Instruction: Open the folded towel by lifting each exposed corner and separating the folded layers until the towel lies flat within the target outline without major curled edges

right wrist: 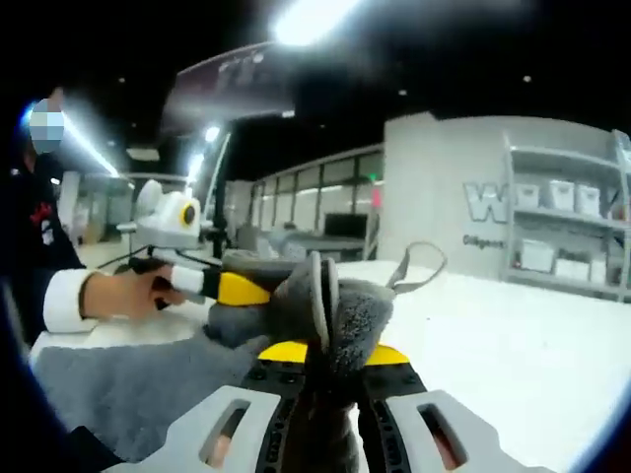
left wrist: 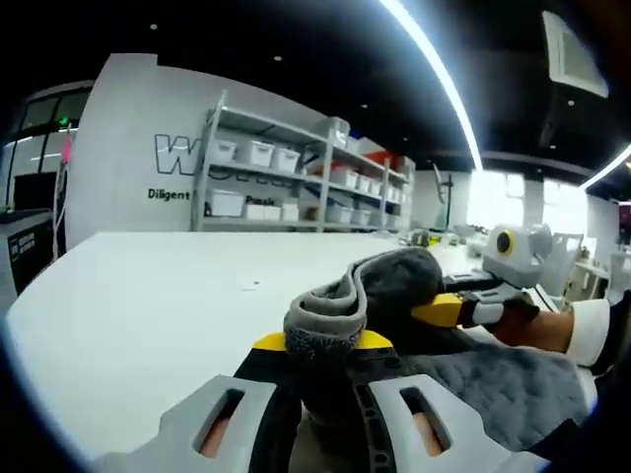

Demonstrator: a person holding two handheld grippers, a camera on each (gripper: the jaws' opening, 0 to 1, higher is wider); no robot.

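A grey towel point(left wrist: 493, 384) with a paler hem is bunched up and held off the white table point(left wrist: 148, 305). My left gripper point(left wrist: 320, 343), yellow-tipped, is shut on a fold of it at the bottom of the left gripper view. From the right, my right gripper point(left wrist: 444, 307) pinches another fold. In the right gripper view, my right gripper point(right wrist: 323, 353) is shut on the towel point(right wrist: 128, 389), whose hem stands upright between the jaws with a hanging loop point(right wrist: 419, 266) beyond. My left gripper point(right wrist: 237, 289) comes in from the left, shut on the same bundle, held by a hand point(right wrist: 123, 293).
Grey shelving point(left wrist: 296, 177) with white bins stands against the far wall behind the table. A person in dark clothes with a white cuff point(right wrist: 64, 296) stands at the left of the right gripper view. The table surface point(right wrist: 532, 345) stretches right.
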